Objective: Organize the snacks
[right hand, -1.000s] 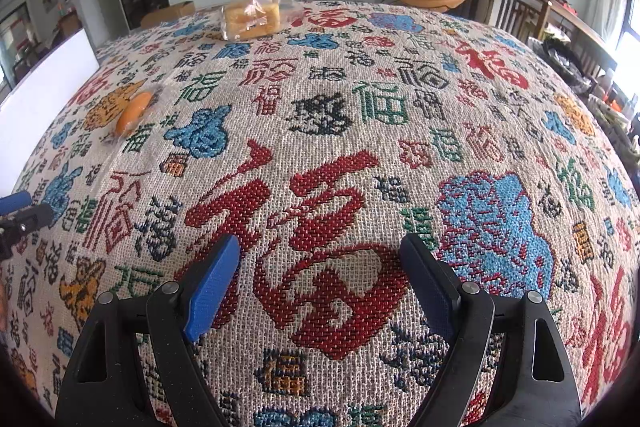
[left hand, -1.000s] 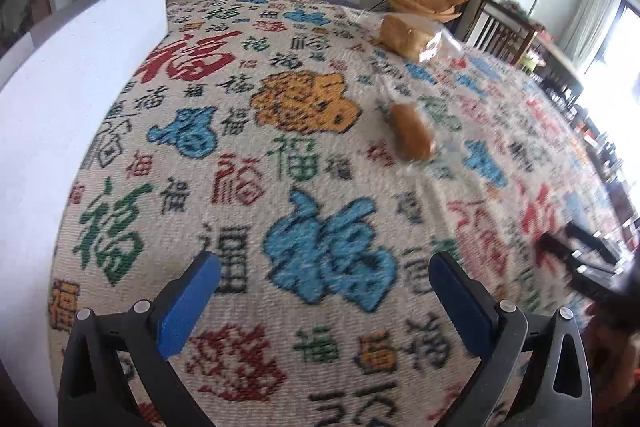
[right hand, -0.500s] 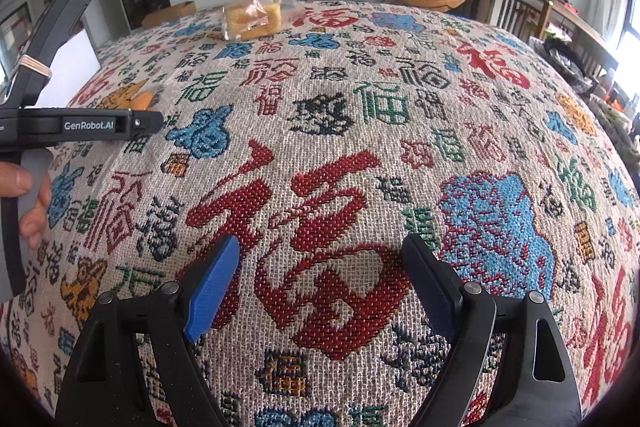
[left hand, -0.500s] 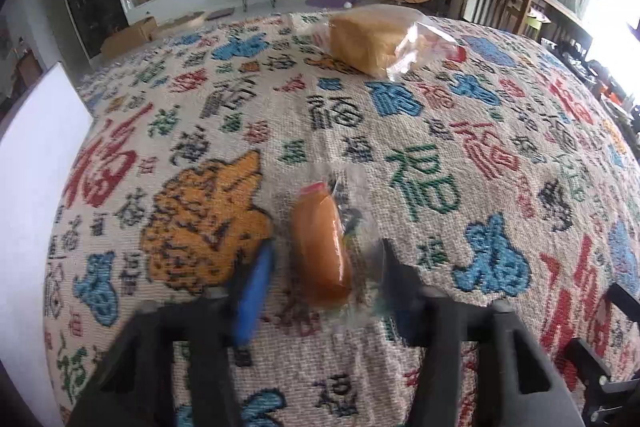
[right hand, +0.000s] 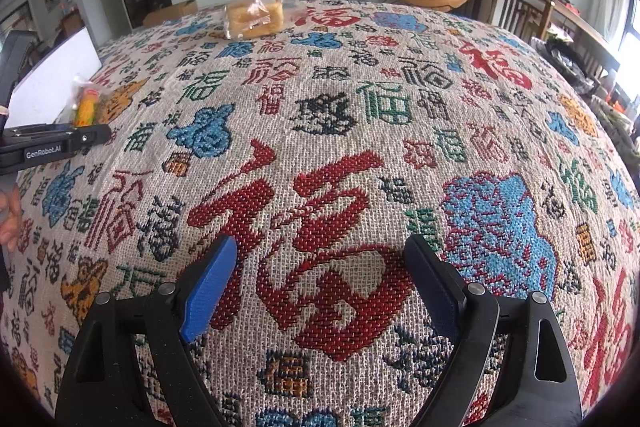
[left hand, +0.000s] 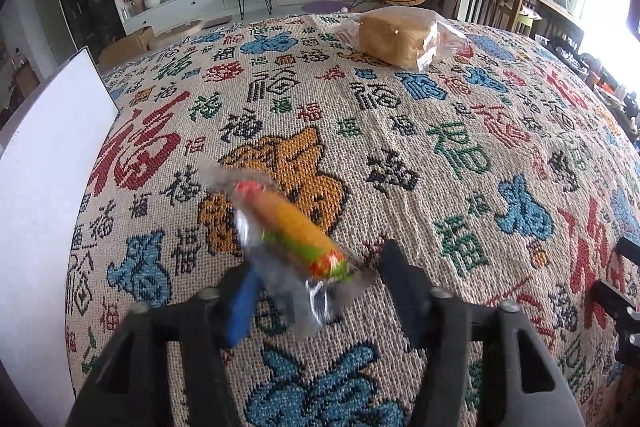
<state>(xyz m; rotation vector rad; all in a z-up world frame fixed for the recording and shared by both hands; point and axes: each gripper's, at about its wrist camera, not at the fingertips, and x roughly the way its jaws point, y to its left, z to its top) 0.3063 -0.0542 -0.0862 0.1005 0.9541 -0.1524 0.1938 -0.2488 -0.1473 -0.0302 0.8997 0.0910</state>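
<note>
Our left gripper [left hand: 316, 291] reached the wrapped sausage snack [left hand: 296, 227], clenched, and its fingers are now opening; the snack sits skewed between them, near the white board [left hand: 44, 187], far from the bread bag [left hand: 400, 35]. The grasp likely slipped. Right gripper [right hand: 320, 287]: released, idle.

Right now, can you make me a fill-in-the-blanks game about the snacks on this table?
1. The small wrapped snack lies between the fingers of the ____ gripper.
2. The bagged bread sits at the ____ side of the table, toward the TV.
3. Between the right gripper fingers there is only the ____.
4. The flat board at the table's edge is ____.

Missing words: left; far; tablecloth; white
</note>
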